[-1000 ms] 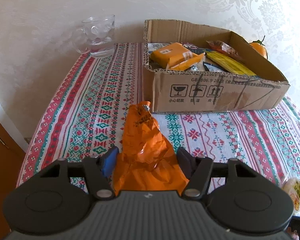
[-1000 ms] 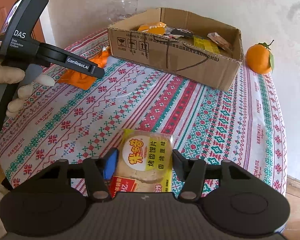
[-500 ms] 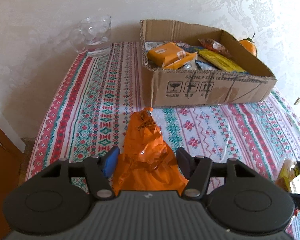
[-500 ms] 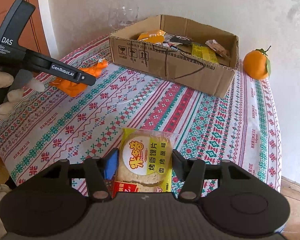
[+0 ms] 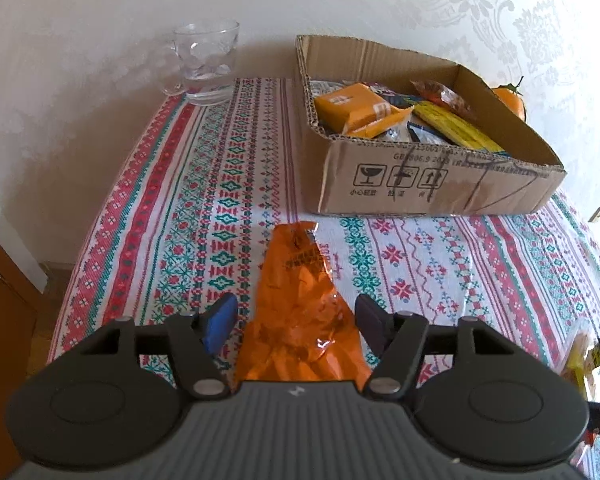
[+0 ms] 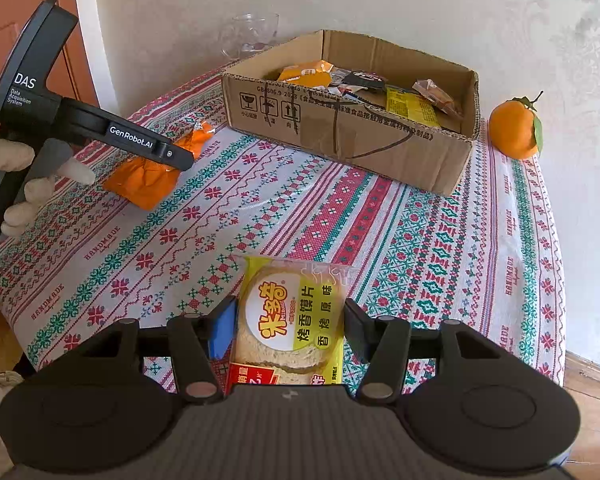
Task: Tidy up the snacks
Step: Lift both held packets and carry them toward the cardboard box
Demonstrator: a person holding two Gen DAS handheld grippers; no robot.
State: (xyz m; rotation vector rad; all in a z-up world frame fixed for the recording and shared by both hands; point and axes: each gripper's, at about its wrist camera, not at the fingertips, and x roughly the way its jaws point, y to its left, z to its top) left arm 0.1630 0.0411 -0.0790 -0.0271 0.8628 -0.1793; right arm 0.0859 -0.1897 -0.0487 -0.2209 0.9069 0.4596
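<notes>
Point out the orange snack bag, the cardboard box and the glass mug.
orange snack bag (image 5: 300, 312), left wrist view, crinkled middle.
cardboard box (image 5: 420, 184), left wrist view, front wall.
glass mug (image 5: 208, 64), left wrist view, side wall.

An orange snack packet (image 5: 300, 312), crinkled and glossy, lies flat on the table just near of the cardboard box (image 5: 432, 184), its narrow crimped end pointing toward the box. A yellow-and-clear pack of toasted bread slices (image 6: 296, 320) with a round white label sits at the near edge, well apart from the orange one. The open box at the far side holds a loose jumble of orange, yellow and dark packets.
</notes>
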